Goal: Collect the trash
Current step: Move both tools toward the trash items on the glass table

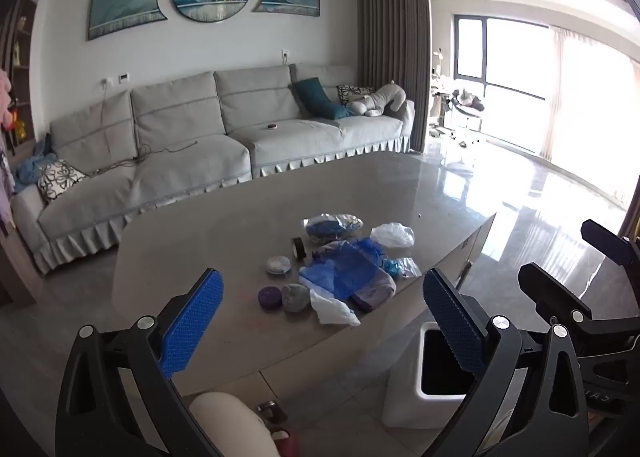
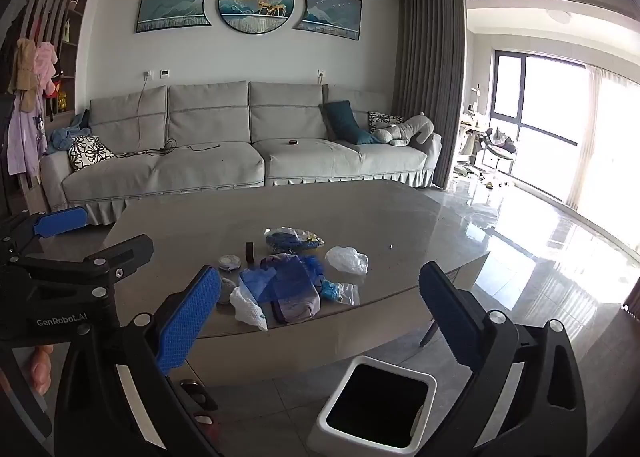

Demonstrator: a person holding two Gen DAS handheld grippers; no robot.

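A pile of trash lies on the grey coffee table (image 1: 200, 241): a blue mesh bag (image 1: 352, 269), a white crumpled tissue (image 1: 332, 307), a clear plastic bag (image 1: 394, 235), a foil packet (image 1: 332, 225), a purple lid (image 1: 270, 297) and a black tape roll (image 1: 298, 247). A white trash bin (image 2: 380, 405) with a black inside stands on the floor before the table. My left gripper (image 1: 324, 317) is open and empty, short of the pile. My right gripper (image 2: 320, 309) is open and empty above the bin. The pile also shows in the right wrist view (image 2: 288, 281).
A long grey sofa (image 1: 192, 153) with cushions stands behind the table. A glossy floor (image 2: 540, 257) runs to bright windows on the right. Slippers (image 1: 276, 413) lie on the floor by the table's near edge. A clothes rack (image 2: 28, 117) stands far left.
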